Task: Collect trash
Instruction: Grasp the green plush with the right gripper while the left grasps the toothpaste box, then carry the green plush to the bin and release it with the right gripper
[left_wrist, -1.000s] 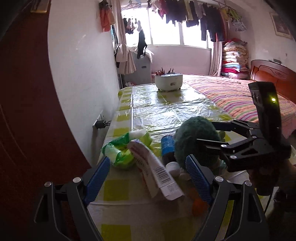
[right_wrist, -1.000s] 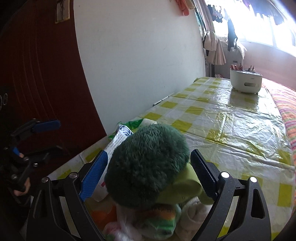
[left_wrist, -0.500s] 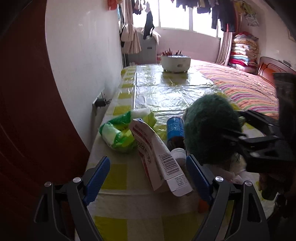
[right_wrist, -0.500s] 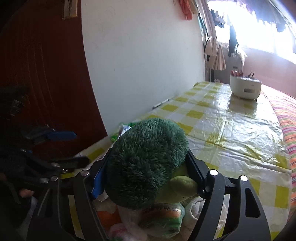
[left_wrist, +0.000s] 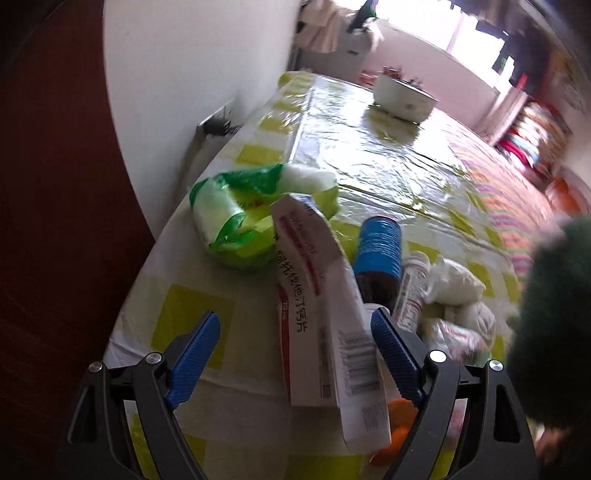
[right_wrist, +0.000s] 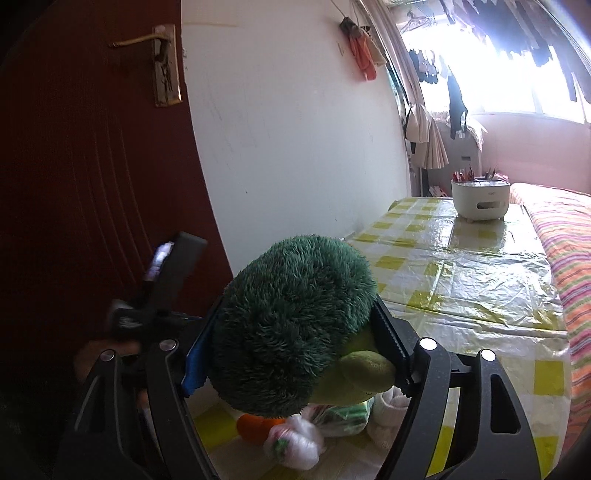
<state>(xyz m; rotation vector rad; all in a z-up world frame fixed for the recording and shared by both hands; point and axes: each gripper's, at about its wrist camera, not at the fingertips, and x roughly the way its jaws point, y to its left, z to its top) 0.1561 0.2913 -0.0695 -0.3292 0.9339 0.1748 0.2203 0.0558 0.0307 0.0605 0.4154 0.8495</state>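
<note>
My right gripper (right_wrist: 291, 349) is shut on a fuzzy dark green plush toy (right_wrist: 291, 325) and holds it lifted above the table end; the toy also shows at the right edge of the left wrist view (left_wrist: 550, 332). My left gripper (left_wrist: 295, 343) is open over the table's near end, its fingers either side of a white and red medicine box (left_wrist: 317, 295). Beside the box lie a green and white plastic bag (left_wrist: 236, 221), a blue-capped bottle (left_wrist: 378, 247) and crumpled white wrappers (left_wrist: 454, 288). An orange piece (right_wrist: 255, 426) and bagged scraps (right_wrist: 295, 443) lie under the toy.
The table has a yellow checked plastic cloth (right_wrist: 480, 280). A white pot with sticks (right_wrist: 480, 199) stands at its far end. A white wall with a socket (left_wrist: 218, 122) runs along the left, a dark red door (right_wrist: 92, 184) beside it, and a striped bed (right_wrist: 569, 258) on the right.
My right gripper has closed on the plush toy and lifted it up and away from the pile. My left gripper has tilted and moved closer to the medicine box.
</note>
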